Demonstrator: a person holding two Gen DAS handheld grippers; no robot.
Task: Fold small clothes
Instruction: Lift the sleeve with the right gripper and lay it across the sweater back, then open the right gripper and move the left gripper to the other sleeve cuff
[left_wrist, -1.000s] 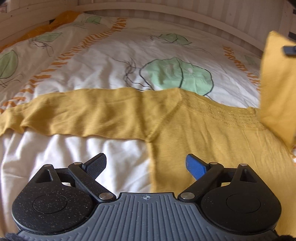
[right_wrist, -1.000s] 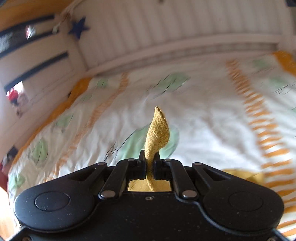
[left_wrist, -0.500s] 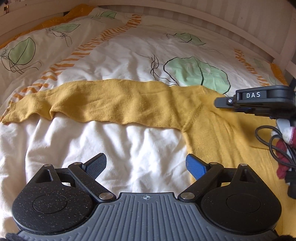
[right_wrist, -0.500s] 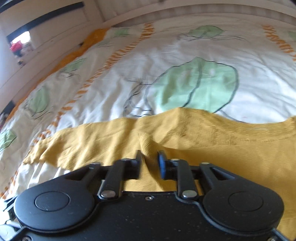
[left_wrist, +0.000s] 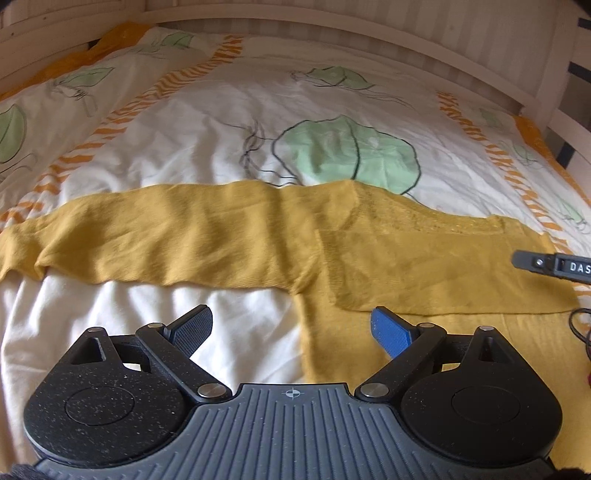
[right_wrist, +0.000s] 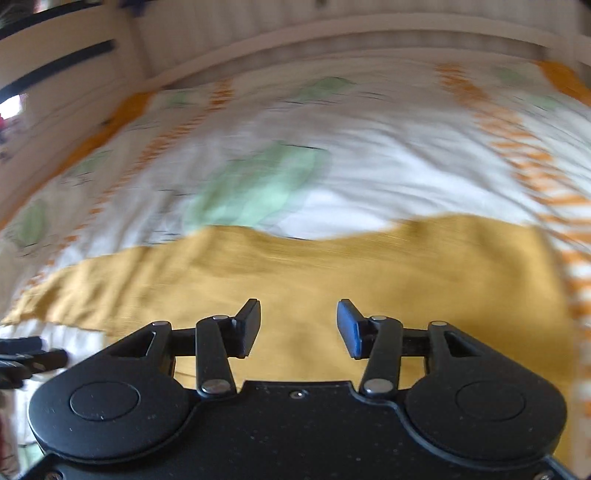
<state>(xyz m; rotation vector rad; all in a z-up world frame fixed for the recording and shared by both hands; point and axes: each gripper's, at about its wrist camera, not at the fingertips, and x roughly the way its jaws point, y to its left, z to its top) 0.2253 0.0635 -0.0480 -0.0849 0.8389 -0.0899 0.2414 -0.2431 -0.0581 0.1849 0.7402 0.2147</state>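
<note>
From the left wrist, the left claw (left_wrist: 291, 325) is seen spread wide and empty above the yellow top (left_wrist: 424, 258), which is laid flat on the leaf-patterned duvet (left_wrist: 314, 110), one sleeve folded across its body.

From the right wrist, blurred, the right claw (right_wrist: 298, 326) is seen partly parted, its jaws just opened, nothing gripped, above the top.
</note>
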